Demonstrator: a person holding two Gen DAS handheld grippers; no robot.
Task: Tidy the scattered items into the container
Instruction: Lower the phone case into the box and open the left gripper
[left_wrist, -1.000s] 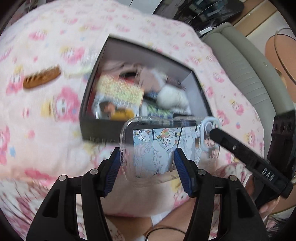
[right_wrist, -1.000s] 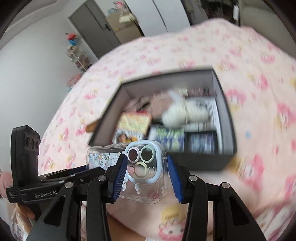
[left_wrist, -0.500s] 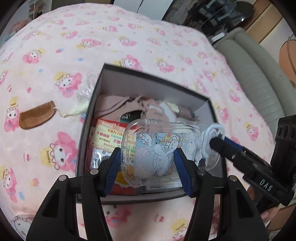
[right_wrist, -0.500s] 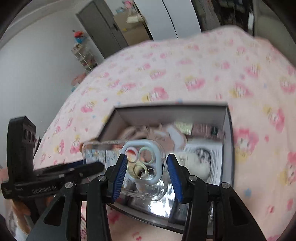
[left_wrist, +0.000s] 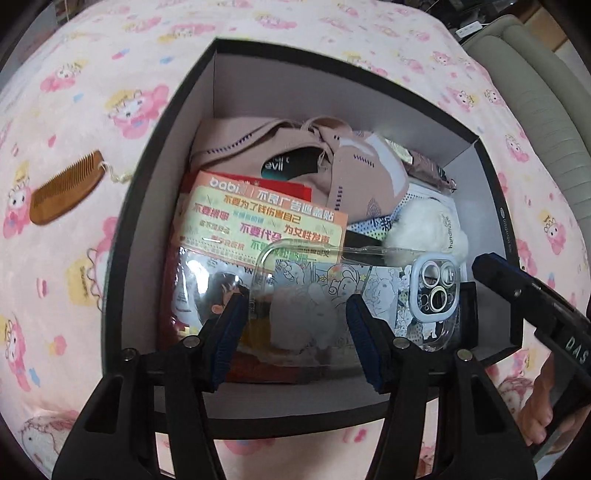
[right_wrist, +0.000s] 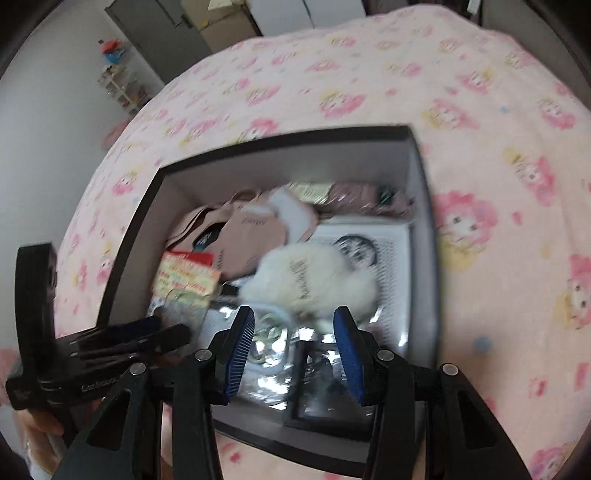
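A clear phone case (left_wrist: 388, 295) with cartoon prints and a camera ring is held low inside the open black box (left_wrist: 166, 177), just above its contents. My left gripper (left_wrist: 295, 306) is on the case's plain end, and its jaws are closing on the case. My right gripper (right_wrist: 293, 317) is shut across the camera end of the case (right_wrist: 273, 336). One of the right gripper's fingers (left_wrist: 491, 273) shows beside that end. A wooden comb (left_wrist: 66, 188) lies on the bedspread left of the box.
The box (right_wrist: 125, 247) holds a beige garment (left_wrist: 332, 158), a colourful card packet (left_wrist: 258, 221) and a white fluffy item (left_wrist: 424, 229). It sits on a pink printed bedspread (right_wrist: 480, 110). A grey padded seat (left_wrist: 535, 92) stands at the right. A hand (left_wrist: 539, 406) grips the right tool.
Both grippers carried the phone case forward from in front of the box to over it, then down inside. The box now fills both views.
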